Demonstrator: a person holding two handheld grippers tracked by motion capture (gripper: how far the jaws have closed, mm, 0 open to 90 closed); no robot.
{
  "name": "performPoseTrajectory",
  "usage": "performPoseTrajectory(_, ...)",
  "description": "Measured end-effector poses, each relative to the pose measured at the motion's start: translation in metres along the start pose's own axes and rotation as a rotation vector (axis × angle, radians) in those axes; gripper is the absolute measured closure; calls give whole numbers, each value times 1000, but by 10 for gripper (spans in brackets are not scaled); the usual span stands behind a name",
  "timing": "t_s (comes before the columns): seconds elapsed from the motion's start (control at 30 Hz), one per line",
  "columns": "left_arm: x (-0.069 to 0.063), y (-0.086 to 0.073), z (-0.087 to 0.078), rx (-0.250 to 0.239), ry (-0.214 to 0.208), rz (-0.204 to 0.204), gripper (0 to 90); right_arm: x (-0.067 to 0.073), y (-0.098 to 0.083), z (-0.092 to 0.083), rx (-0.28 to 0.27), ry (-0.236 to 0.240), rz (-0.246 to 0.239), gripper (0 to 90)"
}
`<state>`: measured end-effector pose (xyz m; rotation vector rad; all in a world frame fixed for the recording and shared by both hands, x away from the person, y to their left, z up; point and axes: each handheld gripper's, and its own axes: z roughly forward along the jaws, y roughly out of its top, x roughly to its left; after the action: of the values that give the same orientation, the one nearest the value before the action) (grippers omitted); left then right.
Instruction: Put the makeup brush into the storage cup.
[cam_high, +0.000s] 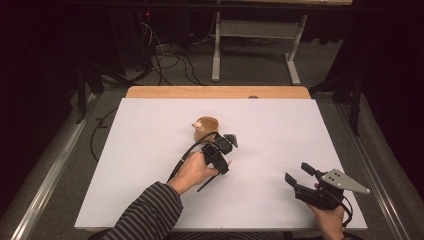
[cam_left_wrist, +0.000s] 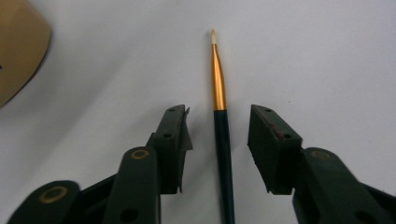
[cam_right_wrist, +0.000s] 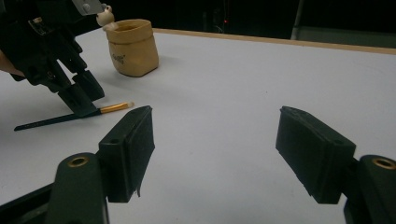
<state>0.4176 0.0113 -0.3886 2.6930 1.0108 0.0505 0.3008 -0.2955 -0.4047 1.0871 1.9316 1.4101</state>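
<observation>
The white bench (cam_high: 150, 165) carries a tan pot (cam_high: 206, 127) near its middle and, just in front of the pot, a thin brush (cam_left_wrist: 221, 135) lying flat, its dark handle toward the person and its gold ferrule and pale tip pointing away. The step in hand looks like the pickup of that brush: the left claw (cam_left_wrist: 219, 140) is lowered over it and straddles the handle just behind the ferrule, jaws narrowed to either side but with bare bench showing between each pad and the handle, so nothing is gripped yet. The right claw (cam_right_wrist: 215, 149) rests near the bench's right front corner, jaws wide and empty, well apart from the brush. The next move calls for the left jaws to come together squarely on the slim handle, low enough that it does not roll or slip out, then a lift, likely toward the pot.
</observation>
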Motion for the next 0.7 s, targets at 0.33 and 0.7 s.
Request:
performPoseTrajectory(0.33,-1,1,3,13,5,2,669,0,0,0,1,-2,2,297)
performPoseTrajectory(0.7,-1,3,7,46,16,6,743,0,0,0,3,2,1,297)
